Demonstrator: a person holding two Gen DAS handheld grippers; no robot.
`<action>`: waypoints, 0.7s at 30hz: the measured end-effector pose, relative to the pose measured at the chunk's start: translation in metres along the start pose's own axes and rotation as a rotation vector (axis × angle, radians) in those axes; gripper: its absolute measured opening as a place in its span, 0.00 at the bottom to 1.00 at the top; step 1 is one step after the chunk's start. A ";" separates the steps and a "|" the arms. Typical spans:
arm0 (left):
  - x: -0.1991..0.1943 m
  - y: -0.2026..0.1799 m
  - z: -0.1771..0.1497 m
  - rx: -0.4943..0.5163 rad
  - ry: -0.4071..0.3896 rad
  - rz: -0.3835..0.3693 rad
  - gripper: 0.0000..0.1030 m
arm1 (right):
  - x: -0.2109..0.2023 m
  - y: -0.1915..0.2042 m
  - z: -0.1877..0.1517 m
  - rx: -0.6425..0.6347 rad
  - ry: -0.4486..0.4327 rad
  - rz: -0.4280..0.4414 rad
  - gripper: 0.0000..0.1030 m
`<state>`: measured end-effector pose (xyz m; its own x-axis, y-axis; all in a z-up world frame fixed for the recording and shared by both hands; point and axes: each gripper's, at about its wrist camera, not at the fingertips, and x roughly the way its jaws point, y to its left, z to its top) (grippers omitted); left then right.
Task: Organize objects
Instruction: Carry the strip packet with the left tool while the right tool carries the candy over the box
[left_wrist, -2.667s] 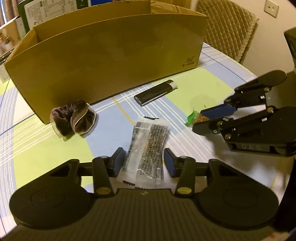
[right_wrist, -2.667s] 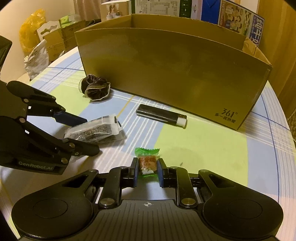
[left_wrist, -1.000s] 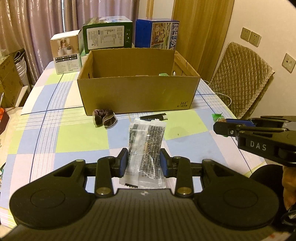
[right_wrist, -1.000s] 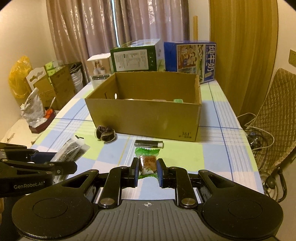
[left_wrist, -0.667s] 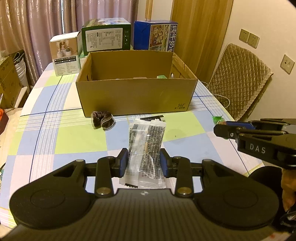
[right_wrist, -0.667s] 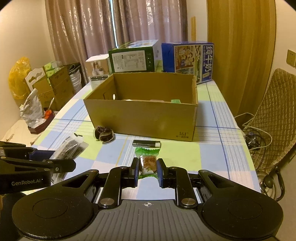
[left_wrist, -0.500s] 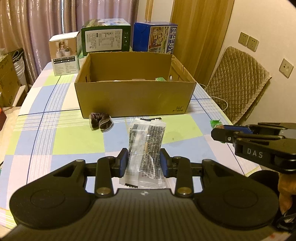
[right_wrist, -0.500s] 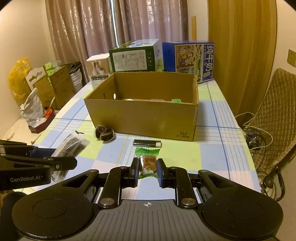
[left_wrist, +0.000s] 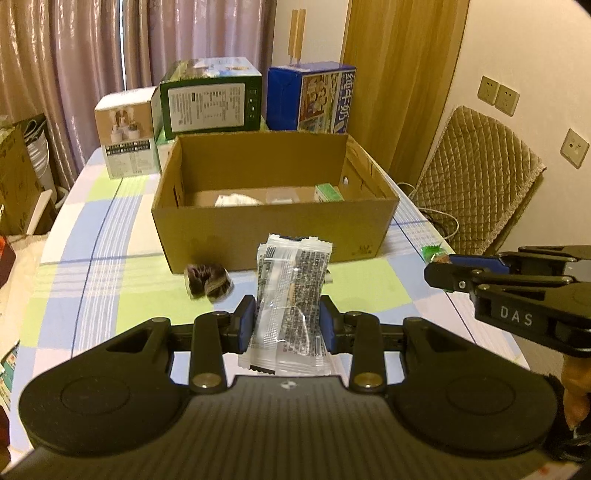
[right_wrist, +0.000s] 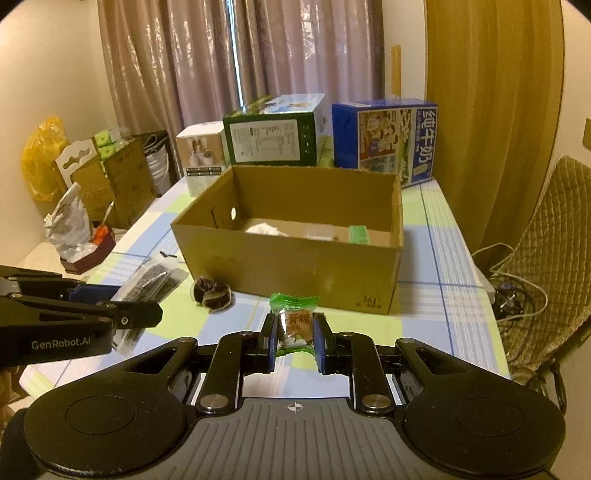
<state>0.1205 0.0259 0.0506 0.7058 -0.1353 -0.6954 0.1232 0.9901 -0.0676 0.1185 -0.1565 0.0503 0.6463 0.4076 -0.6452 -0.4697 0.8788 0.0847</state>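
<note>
My left gripper (left_wrist: 287, 325) is shut on clear plastic packets (left_wrist: 293, 299) with dark print, held up above the table. My right gripper (right_wrist: 294, 339) is shut on a small candy (right_wrist: 294, 321) in a green wrapper. Ahead of both stands an open cardboard box (left_wrist: 275, 230) (right_wrist: 291, 266) with a few items lying on its floor. A dark hair scrunchie (left_wrist: 208, 285) (right_wrist: 213, 291) lies on the table in front of the box. In the left wrist view the right gripper (left_wrist: 439, 269) shows at the right with the candy. In the right wrist view the left gripper (right_wrist: 147, 314) shows at the left with the packets (right_wrist: 151, 282).
The checked tablecloth (left_wrist: 92, 266) covers the table. Behind the cardboard box stand a white box (left_wrist: 127, 146), a green box (left_wrist: 210, 99) and a blue carton (left_wrist: 312, 99). A padded chair (left_wrist: 476, 177) is to the right. Boxes and bags (right_wrist: 96, 177) crowd the left side.
Both grippers have lifted their items off the table and risen; over the last second they have edged toward the box, whose inside now shows more. The lighter is hidden behind the held items.
</note>
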 end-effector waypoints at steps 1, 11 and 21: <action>0.001 0.001 0.004 0.002 -0.003 0.002 0.30 | 0.001 0.000 0.004 -0.001 -0.002 0.000 0.16; 0.008 0.016 0.042 0.004 -0.017 0.005 0.30 | 0.017 -0.006 0.041 -0.013 -0.006 0.021 0.16; 0.027 0.028 0.085 0.021 -0.009 0.013 0.30 | 0.036 -0.011 0.082 -0.037 -0.010 0.036 0.16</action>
<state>0.2023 0.0468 0.0911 0.7134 -0.1232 -0.6899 0.1291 0.9907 -0.0435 0.1962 -0.1308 0.0886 0.6347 0.4414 -0.6343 -0.5145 0.8538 0.0793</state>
